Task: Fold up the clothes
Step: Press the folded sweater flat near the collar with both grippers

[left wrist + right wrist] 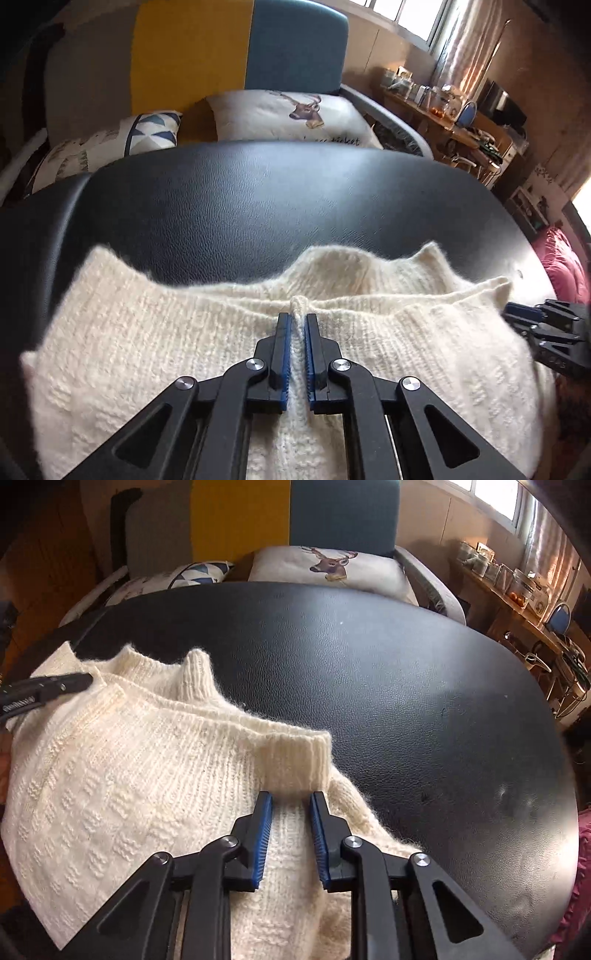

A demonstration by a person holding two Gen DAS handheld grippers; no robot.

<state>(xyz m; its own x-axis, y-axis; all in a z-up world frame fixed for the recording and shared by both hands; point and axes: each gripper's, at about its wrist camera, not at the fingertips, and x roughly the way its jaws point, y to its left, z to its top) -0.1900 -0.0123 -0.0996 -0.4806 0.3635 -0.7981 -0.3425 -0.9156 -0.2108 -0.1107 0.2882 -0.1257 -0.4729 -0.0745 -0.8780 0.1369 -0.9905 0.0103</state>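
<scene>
One cream knitted wool sweater (155, 354) lying folded on the near part of one black leather-look table (280, 199), left gripper (298, 321) pinching a ridge of its knit, right gripper (291, 799) resting parted over its ribbed cuff (295, 760), two printed cushions (291, 114) sitting beyond the table.

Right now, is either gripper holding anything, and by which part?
The left gripper pinches a raised fold of the cream sweater near its folded top edge. The right gripper holds nothing; its jaws stand apart over the sweater's ribbed cuff.
</scene>
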